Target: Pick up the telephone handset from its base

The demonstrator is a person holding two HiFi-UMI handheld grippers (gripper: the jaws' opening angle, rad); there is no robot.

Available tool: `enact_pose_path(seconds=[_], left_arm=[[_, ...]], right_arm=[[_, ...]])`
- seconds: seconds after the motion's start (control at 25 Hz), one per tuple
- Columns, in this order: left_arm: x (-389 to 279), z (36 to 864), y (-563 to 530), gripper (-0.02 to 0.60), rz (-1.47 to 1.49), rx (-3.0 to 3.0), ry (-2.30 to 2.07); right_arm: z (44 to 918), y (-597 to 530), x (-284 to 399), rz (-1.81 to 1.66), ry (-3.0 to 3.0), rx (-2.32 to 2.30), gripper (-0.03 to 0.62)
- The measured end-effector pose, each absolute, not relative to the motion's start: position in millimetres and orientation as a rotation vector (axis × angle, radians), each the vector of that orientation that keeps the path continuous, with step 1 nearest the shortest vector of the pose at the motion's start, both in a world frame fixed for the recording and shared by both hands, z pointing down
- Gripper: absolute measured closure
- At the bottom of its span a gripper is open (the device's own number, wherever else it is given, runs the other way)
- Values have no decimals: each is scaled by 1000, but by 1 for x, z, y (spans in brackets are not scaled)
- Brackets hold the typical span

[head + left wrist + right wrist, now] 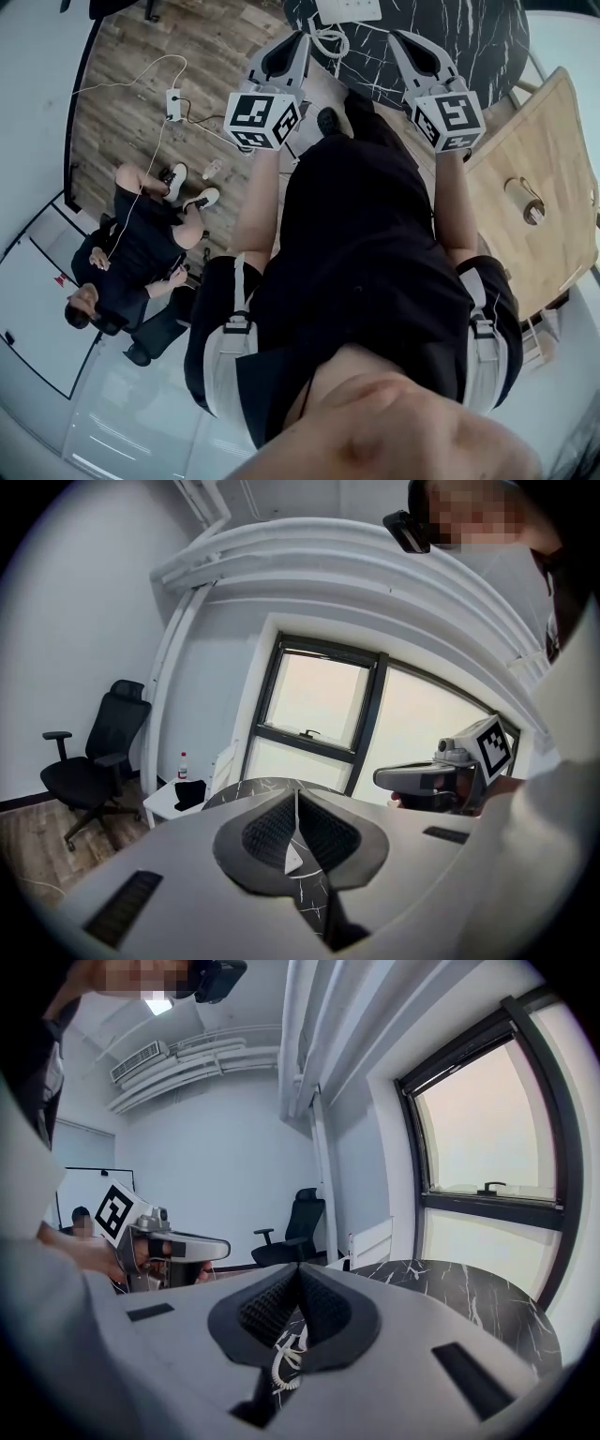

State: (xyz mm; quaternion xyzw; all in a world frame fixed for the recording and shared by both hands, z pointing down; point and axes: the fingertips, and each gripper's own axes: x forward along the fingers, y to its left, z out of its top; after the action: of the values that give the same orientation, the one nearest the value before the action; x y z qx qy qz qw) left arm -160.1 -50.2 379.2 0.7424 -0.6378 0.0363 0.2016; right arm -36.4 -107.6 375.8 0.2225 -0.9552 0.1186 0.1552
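A white telephone (349, 9) sits on the round black marble table (450, 37) at the top edge of the head view, mostly cut off, and its coiled cord (330, 39) hangs toward me. My left gripper (296, 39) and right gripper (397, 39) are held side by side just short of the table, either side of the phone. Both are shut with nothing held. In the left gripper view the pads (297, 803) meet over the table's marble. In the right gripper view the closed jaws (299, 1279) show the coiled cord (286, 1354) below them. The handset cannot be made out.
A light wooden table (525, 141) with a small cylinder (523, 199) stands to the right. A seated person (131, 253) is on the left, near a power strip (173, 103) on the wood floor. A black office chair (94, 761) and a white side table (173, 799) stand by the window wall.
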Motion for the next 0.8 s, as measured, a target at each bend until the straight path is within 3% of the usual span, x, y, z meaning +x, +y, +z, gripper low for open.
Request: enact_pose_path(seconds=[0.8], left_arm=[[-177,503,-161,565,222,1785,-1765]], right_arm=[[453,-201,-53,466,-2656,442,565]])
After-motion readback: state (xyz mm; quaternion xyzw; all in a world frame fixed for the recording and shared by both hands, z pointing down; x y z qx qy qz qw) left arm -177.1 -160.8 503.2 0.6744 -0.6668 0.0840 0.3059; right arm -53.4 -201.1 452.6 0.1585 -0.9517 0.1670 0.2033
